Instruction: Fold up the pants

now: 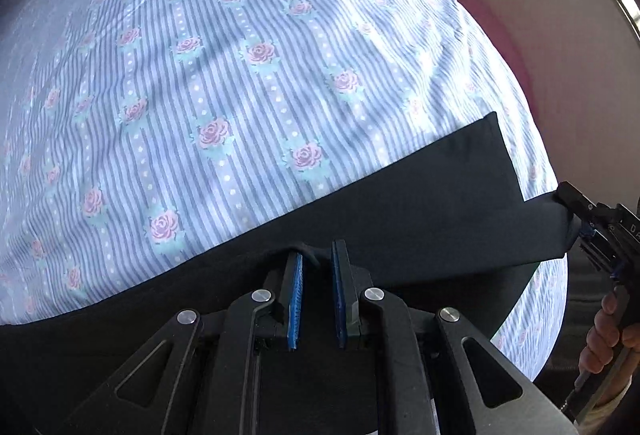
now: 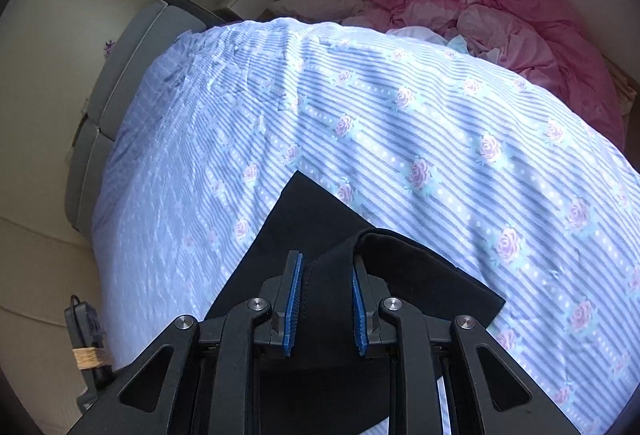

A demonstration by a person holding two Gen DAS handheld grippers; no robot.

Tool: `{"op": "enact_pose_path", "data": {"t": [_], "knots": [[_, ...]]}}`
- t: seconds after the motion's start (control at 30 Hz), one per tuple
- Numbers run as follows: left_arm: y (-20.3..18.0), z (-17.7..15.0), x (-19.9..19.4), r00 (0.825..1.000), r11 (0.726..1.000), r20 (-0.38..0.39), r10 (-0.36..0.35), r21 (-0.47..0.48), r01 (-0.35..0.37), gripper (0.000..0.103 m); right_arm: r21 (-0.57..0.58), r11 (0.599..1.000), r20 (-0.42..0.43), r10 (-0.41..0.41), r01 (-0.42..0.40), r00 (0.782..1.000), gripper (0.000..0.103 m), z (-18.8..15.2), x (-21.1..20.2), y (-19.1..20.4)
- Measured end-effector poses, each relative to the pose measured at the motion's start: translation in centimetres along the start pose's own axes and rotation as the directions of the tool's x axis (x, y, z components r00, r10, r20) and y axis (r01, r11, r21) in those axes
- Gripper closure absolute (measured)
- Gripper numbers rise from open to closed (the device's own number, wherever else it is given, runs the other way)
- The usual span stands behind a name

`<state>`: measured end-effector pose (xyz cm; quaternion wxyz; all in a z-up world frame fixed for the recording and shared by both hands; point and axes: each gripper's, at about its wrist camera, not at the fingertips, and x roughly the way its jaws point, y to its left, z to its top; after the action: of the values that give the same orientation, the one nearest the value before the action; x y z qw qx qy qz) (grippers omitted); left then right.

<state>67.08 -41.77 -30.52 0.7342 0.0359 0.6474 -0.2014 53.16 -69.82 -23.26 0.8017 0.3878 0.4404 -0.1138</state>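
The left gripper (image 1: 316, 259), jaws parted, has a fold of the black fabric pants (image 1: 400, 203) between its blue pads. The right gripper (image 2: 326, 271) likewise holds cloth between parted jaws. The pants lie across the blue striped, rose-printed bedsheet (image 2: 400, 115), with a crumpled pink blanket (image 2: 500, 15) beyond.

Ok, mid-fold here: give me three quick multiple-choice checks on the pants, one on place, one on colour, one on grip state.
1. Where do the pants lie?
A. on a striped floral bedsheet
B. on a wooden floor
C. in a basket

2. What colour are the pants?
A. red
B. black
C. white

3. What is the right gripper doing?
A. hanging free of any cloth
B. holding a pillow
C. has black cloth between its fingers

Answers:
1 A, the bedsheet shows all round the pants.
2 B, the cloth is plainly black.
3 C, a fold sits between the blue pads; the left gripper also pinches an edge.
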Motion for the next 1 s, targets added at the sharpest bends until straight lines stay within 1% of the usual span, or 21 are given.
{"op": "enact_pose_path", "data": {"t": [0.1,0.2,0.27,0.3,0.33,0.37,0.4,0.43,0.5,0.53,0.63,0.77,0.83,0.87,0.9,0.93,1.0], "knots": [[0.6,0.4,0.3,1.0,0.999,0.002,0.029,-0.02,-0.029,0.088,-0.026,1.0,-0.029,0.001,-0.002,1.0,0.08,0.9,1.7,0.5],[0.7,0.9,0.6,0.998,0.997,-0.006,0.068,-0.033,-0.068,0.086,-0.053,0.999,-0.049,-0.004,0.002,0.999,0.076,2.1,3.3,1.2],[1.0,1.2,0.2,0.997,0.995,0.006,0.072,-0.067,-0.072,0.079,-0.062,0.998,-0.047,-0.009,0.006,0.999,0.055,3.0,3.3,1.3],[1.0,1.5,-0.3,0.996,0.994,0.026,0.08,-0.08,-0.077,0.065,-0.068,0.998,-0.028,-0.019,0.017,0.999,0.036,3.4,3.0,1.4],[1.0,1.7,-1.2,0.992,0.991,0.064,0.106,-0.09,-0.1,0.045,-0.07,0.997,-0.001,-0.014,0.014,1.0,0.033,3.8,2.2,1.4],[1.0,1.8,-2.5,0.982,0.987,0.127,0.139,-0.102,-0.127,0.037,-0.077,0.997,0.023,-0.001,0.003,1.0,0.033,4.1,1.2,1.3],[1.0,1.9,-3.6,0.973,0.985,0.172,0.154,-0.108,-0.137,0.037,-0.089,0.996,0.045,0.0,0.004,0.999,0.033,4.6,0.1,1.4],[0.9,1.8,-4.9,0.967,0.985,0.205,0.152,-0.108,-0.132,0.037,-0.101,0.995,0.063,-0.019,0.025,0.998,0.033,4.7,-0.8,1.4],[0.7,1.3,-6.7,0.966,0.991,0.232,0.111,-0.105,-0.089,0.037,-0.156,0.984,0.098,-0.076,0.091,0.992,0.033,4.5,-2.7,1.6],[0.5,0.8,-7.3,0.965,0.992,0.243,0.103,-0.102,-0.08,0.037,-0.195,0.974,0.107,-0.098,0.117,0.989,0.033,4.2,-3.5,1.8],[-0.3,-2.2,-10.4,0.955,0.995,0.281,0.091,-0.064,-0.076,0.037,-0.327,0.93,0.137,-0.131,0.17,0.982,0.033,1.8,-6.3,3.1],[-1.2,-8.3,-13.4,0.95,0.997,0.304,0.077,-0.028,-0.071,0.033,-0.466,0.868,0.151,-0.113,0.172,0.982,0.033,-2.9,-10.5,5.0],[-1.0,-11.6,-15.1,0.946,0.996,0.312,0.085,-0.026,-0.081,0.031,-0.511,0.849,0.135,-0.078,0.136,0.988,0.032,-5.6,-12.6,5.9],[-0.9,-13.8,-16.2,0.943,0.996,0.318,0.093,-0.031,-0.088,0.031,-0.524,0.844,0.12,-0.061,0.115,0.991,0.031,-6.7,-13.4,6.3],[-0.8,-15.0,-16.9,0.942,0.995,0.321,0.099,-0.036,-0.093,0.031,-0.537,0.839,0.101,-0.038,0.087,0.994,0.028,-8.2,-14.5,6.8],[-0.6,-17.1,-17.9,0.939,0.994,0.327,0.106,-0.054,-0.093,0.031,-0.545,0.835,0.09,-0.027,0.072,0.996,0.027,-9.3,-15.0,7.2],[0.1,-19.9,-19.5,0.937,0.992,0.33,0.117,-0.075,-0.098,0.028,-0.574,0.817,0.067,-0.015,0.051,0.998,0.027,-11.8,-16.3,7.9]]}}
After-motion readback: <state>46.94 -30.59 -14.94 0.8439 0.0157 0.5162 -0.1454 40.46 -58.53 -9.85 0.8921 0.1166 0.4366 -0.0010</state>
